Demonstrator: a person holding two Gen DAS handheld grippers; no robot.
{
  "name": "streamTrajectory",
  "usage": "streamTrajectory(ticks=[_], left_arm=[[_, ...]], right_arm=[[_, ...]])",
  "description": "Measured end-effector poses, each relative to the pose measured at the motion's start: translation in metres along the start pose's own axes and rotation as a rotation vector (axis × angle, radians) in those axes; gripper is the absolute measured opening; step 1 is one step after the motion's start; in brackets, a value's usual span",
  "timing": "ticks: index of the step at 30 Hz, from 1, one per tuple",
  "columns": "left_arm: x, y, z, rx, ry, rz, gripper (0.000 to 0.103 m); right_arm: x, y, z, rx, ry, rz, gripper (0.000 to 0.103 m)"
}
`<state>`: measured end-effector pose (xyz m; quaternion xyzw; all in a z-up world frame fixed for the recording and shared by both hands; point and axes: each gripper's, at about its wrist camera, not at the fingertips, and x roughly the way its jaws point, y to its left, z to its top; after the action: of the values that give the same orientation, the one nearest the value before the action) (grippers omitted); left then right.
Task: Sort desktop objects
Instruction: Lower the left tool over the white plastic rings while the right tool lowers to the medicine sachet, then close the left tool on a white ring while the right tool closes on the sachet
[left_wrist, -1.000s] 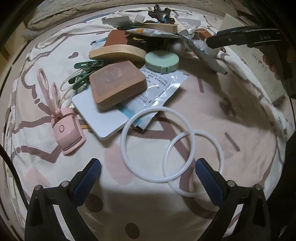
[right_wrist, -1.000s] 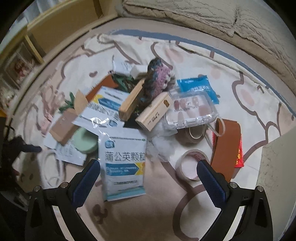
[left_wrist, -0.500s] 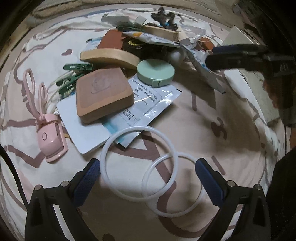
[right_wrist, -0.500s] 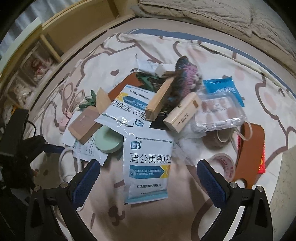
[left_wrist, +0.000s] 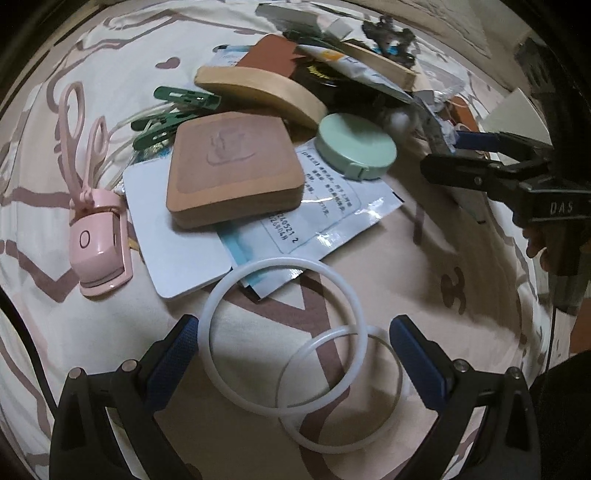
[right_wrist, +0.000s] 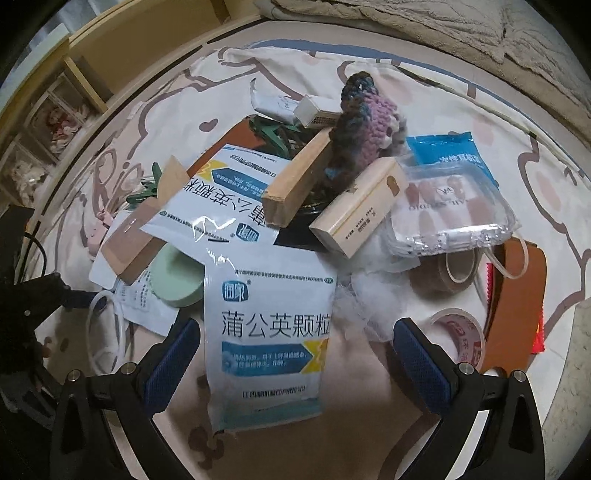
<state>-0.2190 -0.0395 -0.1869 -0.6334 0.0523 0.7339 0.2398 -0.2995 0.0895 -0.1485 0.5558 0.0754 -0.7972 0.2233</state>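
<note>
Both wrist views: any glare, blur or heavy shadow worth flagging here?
Left wrist: dim warm light, fisheye bending at the edges, glare on the foil sachet, the right gripper casting a soft shadow. Right wrist: sharp centre, glare streaks on the white medicine packet, corners dark and stretched.

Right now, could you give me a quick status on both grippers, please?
Left gripper open, over two white rings. Right gripper open, over medicine sachet. Nothing held. Pile unsorted beyond.
</note>
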Motion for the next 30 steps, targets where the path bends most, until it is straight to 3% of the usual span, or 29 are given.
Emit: streamTrajectory(ticks=[14,22,28,30], left_arm=[[0.009,-0.006,-0.005,-0.011,0.031,0.041,0.103],[0.009,-0.002,-0.007,-0.052,0.052,0.027,0.101],[0.007,0.0,-0.013,-0.062,0.046,0.035,0.095],[0.007,0.0,-0.016,-0.057,0.046,0.042,0.093]], right_arm=[[0.009,0.01,-0.001,-0.054,0.063,-0.06,0.103],[0.006,0.003,0.004,0.022,0.066,-0.069,0.103],[0.011,0.008,-0.001,-0.037,0.12,-0.132,0.078],[0.011,0.009,-0.003,-0.057,0.126,-0.144,0.075]])
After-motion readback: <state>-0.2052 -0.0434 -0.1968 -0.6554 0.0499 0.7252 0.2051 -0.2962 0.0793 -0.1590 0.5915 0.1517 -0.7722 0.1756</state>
